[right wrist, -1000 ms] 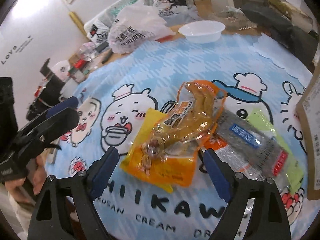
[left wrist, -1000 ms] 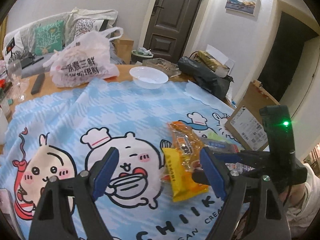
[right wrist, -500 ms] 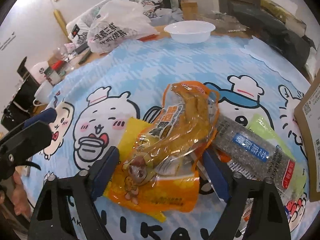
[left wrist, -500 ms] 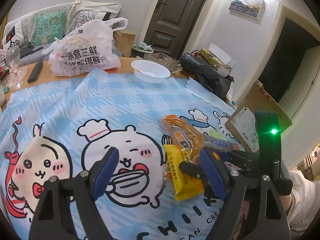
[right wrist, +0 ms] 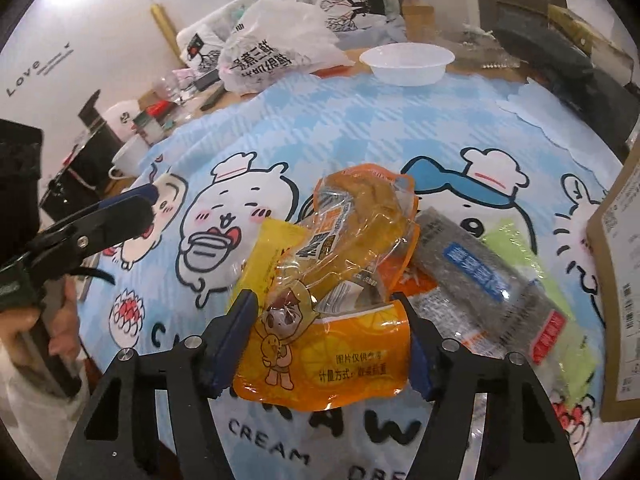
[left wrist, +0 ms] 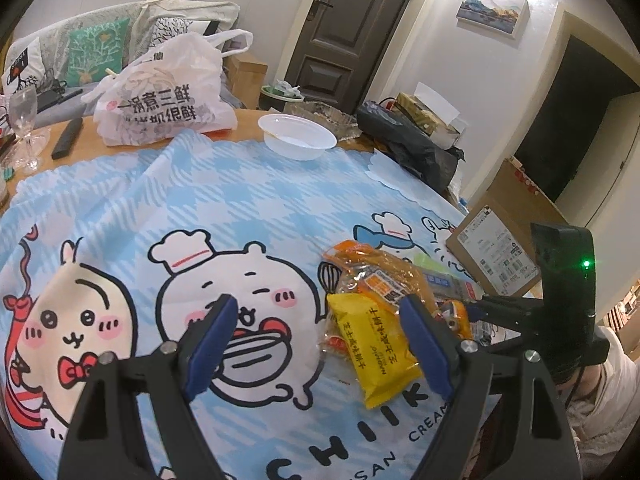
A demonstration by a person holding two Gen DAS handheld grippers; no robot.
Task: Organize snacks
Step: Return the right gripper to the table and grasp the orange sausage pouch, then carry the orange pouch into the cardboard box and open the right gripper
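A pile of snack packs lies on the blue cartoon tablecloth [right wrist: 360, 116]. On top is an orange clear-window pack [right wrist: 340, 280], also in the left wrist view [left wrist: 380, 272]. Under it lie a yellow pack [left wrist: 376, 348] and a grey pack with a blue label [right wrist: 480, 272]. My right gripper [right wrist: 328, 344] is open, its jaws on either side of the orange pack's near end. My left gripper [left wrist: 316, 344] is open and empty, above the cloth to the left of the pile.
A white bowl [left wrist: 296, 140] and a white plastic bag [left wrist: 160, 96] sit at the far side. A cardboard box [right wrist: 616, 240] lies right of the pile. A wine glass [left wrist: 26, 128], remote [left wrist: 66, 138] and black bag [left wrist: 412, 144] stand near the table's edges.
My right gripper has moved forward and down so its jaws now straddle the orange pack. My left gripper has drifted slightly back and left of the pile.
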